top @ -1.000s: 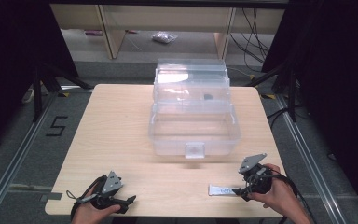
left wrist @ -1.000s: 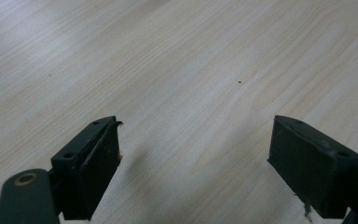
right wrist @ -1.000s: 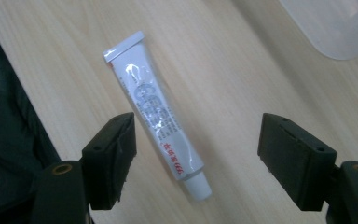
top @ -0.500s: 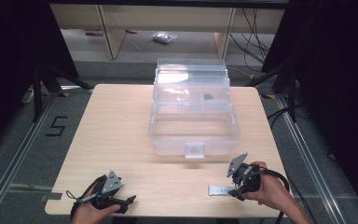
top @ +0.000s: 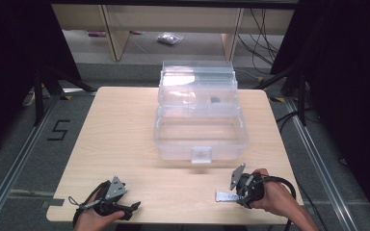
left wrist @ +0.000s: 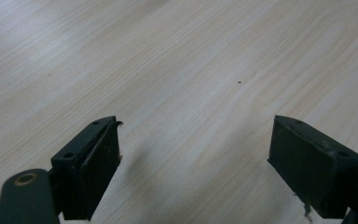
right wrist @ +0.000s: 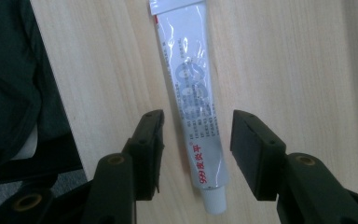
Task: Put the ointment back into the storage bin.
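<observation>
A white ointment tube with grey and red print lies flat on the wooden table near the front right edge, small in the high view as tube. My right gripper is open, its two jaws standing on either side of the tube's lower half without touching it; in the high view this right gripper points left over the tube. My left gripper is open over bare wood, at the front left as left gripper in the high view.
A clear plastic toolbox stands open mid-table, its lid tray raised behind and a small dark item in the upper tray. The table's front edge lies close behind the right gripper; dark cloth shows beyond it.
My right gripper has swung left and lowered over the tube, which now lies between its jaws. The left gripper has stayed in place.
</observation>
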Demonstrator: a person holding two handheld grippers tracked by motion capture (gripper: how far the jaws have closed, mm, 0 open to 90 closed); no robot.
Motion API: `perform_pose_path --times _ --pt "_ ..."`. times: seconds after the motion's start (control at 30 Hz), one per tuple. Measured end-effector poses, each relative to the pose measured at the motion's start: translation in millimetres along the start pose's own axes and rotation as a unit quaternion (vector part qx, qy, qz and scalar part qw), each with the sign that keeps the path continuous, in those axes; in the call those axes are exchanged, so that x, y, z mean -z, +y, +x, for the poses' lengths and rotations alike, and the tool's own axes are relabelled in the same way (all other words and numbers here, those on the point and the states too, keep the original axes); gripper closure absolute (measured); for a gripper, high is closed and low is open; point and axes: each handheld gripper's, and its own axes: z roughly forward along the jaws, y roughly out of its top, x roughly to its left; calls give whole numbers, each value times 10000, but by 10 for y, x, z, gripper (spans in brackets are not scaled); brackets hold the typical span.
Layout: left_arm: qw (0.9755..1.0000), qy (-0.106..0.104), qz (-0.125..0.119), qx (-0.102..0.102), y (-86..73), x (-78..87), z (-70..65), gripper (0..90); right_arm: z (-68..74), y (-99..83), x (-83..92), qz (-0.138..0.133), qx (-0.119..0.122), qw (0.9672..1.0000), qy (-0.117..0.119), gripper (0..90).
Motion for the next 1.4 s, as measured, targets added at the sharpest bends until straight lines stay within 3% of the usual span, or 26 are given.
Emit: perform_pose_path --times 0.07,0.1,0.13,0.2,0.23,0.27,0.3,0.37,0.43,0.53,0.57,0.9,1.07,1.1,1.13,1.17,1.33,1.4 --pt "10000 7 -3 4 0 0 0 159 5 1 -3 61 -42 10000 -14 556" --pt "10000 -3 9 -22 1 -1 -1 159 -6 11 -15 75 85 9999 10 565" --pt "10000 -2 13 -23 0 -1 -1 159 4 23 -11 174 5 9998 63 567" --pt "10000 -1 7 -12 0 0 -1 159 -1 28 -42 139 130 9998 17 575" --pt "10000 -13 -35 -1 -2 -6 1 159 19 32 -41 231 -11 9997 -7 576" --pt "10000 -4 -26 -10 -3 -4 0 159 -10 42 -60 171 242 9996 19 581" --pt "10000 -2 -28 -6 -3 -5 1 159 7 49 -59 241 149 9996 12 585" --pt "10000 -6 -29 1 -3 -4 0 159 -9 61 -69 243 241 9994 3 597" --pt "10000 -6 -25 -13 -2 -4 -1 159 -3 64 -69 278 152 9995 18 607" --pt "10000 1 -29 -3 -3 -4 0 159 -43 63 -90 267 291 9992 29 619" --pt "10000 -19 -42 -14 -4 -7 2 159 -32 67 -84 314 173 9993 50 620" --pt "10000 -7 -27 1 -2 -5 -1 159 -49 78 -123 432 269 9986 105 638" --pt "10000 -1 -25 -4 -2 -6 0 159 -32 86 -136 528 171 9984 83 653" --pt "10000 0 -27 -3 -2 -5 0 159 -78 91 -159 443 522 9976 77 659" --pt "10000 0 -27 -3 -2 -5 0 159 -78 91 -159 443 522 9976 77 659" --pt "10000 0 -31 6 -2 -6 0 159 -47 99 -153 541 261 9981 132 668" --pt "10000 -3 -36 11 -3 -6 -1 159 -54 118 -167 545 441 9975 99 692" --pt "10000 -3 -30 2 -2 -5 -1 159 -45 118 -164 588 355 9976 115 694"
